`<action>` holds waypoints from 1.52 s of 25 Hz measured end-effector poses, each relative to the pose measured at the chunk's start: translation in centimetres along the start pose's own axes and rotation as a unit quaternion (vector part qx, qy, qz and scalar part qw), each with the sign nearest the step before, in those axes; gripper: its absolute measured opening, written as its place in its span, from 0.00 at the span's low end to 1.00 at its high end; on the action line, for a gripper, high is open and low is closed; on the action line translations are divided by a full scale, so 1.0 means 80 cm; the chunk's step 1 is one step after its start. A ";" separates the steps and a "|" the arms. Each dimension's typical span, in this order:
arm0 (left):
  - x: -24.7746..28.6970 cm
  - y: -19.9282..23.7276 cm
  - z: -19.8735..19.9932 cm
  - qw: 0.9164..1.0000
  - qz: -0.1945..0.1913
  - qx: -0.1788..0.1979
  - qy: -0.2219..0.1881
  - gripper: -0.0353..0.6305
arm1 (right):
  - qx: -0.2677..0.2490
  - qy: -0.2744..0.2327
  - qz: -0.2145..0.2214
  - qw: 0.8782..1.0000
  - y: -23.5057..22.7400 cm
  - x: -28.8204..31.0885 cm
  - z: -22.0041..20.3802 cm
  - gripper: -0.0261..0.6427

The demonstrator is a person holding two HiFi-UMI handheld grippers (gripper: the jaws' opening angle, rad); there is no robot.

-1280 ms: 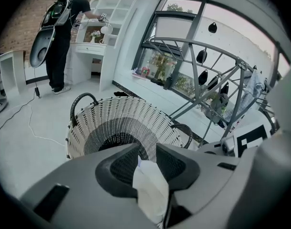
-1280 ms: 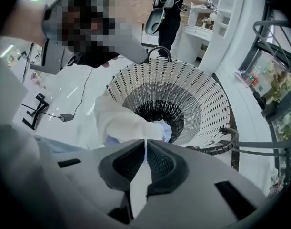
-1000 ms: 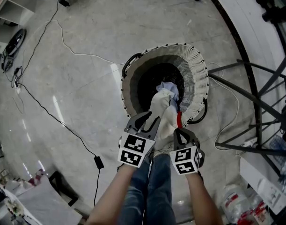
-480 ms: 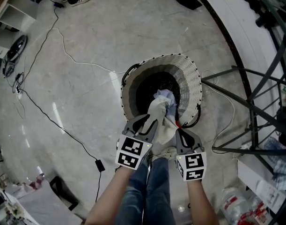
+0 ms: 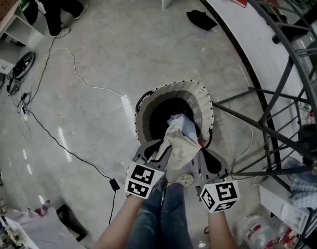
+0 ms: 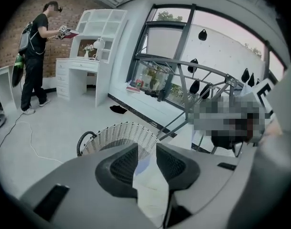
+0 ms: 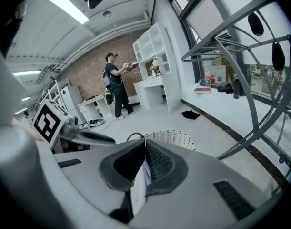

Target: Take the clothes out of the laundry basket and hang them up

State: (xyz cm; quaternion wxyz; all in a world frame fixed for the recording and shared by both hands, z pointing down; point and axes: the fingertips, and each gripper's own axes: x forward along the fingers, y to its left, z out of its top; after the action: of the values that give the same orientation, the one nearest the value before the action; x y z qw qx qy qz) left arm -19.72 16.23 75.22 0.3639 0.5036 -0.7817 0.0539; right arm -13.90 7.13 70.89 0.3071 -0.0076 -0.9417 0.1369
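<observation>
Both tools have come up since a moment ago, the right one more than the left, and the pale cloth has lifted further out of the laundry basket [image 5: 200, 95], which now sits farther below them on the floor.

On the left, the left tool [image 5: 157, 148] has its jaws part-way apart with a thick bunch of the cream garment [image 5: 181, 144] filling the gap between the pads [image 6: 124, 163], so it is pinching the cloth rather than standing idle. The garment hangs between the two tools, its lower end trailing into the basket's dark inside, where a pale blue piece [image 5: 178, 122] lies against it. I cannot tell whether that is the same item or another one. To the right, the right tool [image 5: 205, 157] is pressed nearly together on a thin fold of the same fabric, seen edge-on between its pads [image 7: 157, 163]. Further right stands the dark metal drying rack [image 5: 283, 118].

I judge this to be the lifting-out step, with hanging not yet begun. The next move seems to call for raising the garment until its tail clears the rim, then swinging right toward the rack, taking care the blue piece does not drag along.
</observation>
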 end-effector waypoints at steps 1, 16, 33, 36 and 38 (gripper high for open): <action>-0.005 -0.004 0.006 1.000 -0.002 0.001 -0.002 0.24 | 0.004 -0.010 0.000 1.000 0.000 -0.006 0.014 0.05; -0.077 -0.072 0.126 0.997 -0.052 0.024 -0.050 0.32 | 0.040 -0.143 0.035 0.988 0.026 -0.121 0.233 0.05; -0.094 -0.106 0.223 0.984 -0.077 0.148 -0.058 0.44 | 0.007 -0.275 0.056 0.960 0.067 -0.314 0.416 0.05; -0.087 -0.120 0.235 0.975 -0.106 0.189 -0.058 0.46 | 0.004 -0.285 0.052 0.957 0.067 -0.337 0.421 0.05; -0.082 -0.142 0.242 0.964 -0.137 0.219 -0.057 0.48 | 0.003 -0.288 0.049 0.956 0.068 -0.346 0.420 0.05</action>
State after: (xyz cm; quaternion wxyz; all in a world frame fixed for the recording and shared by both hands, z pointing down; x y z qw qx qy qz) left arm -18.77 6.91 53.80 0.2032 0.6758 -0.6937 0.1443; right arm -11.33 1.13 27.49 0.0161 -0.0132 -0.9883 0.1509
